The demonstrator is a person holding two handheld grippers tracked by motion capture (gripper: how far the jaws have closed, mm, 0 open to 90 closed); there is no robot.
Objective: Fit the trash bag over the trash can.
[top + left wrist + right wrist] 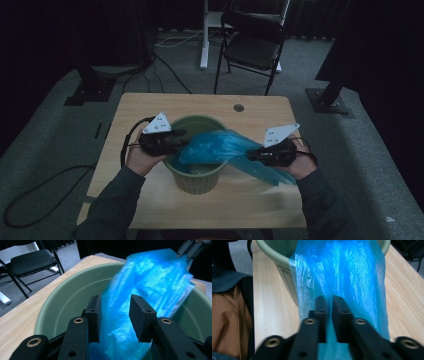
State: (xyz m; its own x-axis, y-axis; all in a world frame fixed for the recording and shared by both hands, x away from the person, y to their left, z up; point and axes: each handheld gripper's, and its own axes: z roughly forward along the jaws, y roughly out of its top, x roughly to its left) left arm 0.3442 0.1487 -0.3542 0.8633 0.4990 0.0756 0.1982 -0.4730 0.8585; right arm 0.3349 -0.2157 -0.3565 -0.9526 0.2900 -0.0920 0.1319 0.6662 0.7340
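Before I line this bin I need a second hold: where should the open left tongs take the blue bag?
Grip the blue bag at its loose edge over the green bin rim, coming from the left side; the film already hangs between the left tongs.

The plastic bag [227, 150] is a translucent bright blue, and the bucket [195, 182] is a pale, ribbed sage green. The tabletop [150, 107] shows light wood grain; the chair [252, 47] is black.
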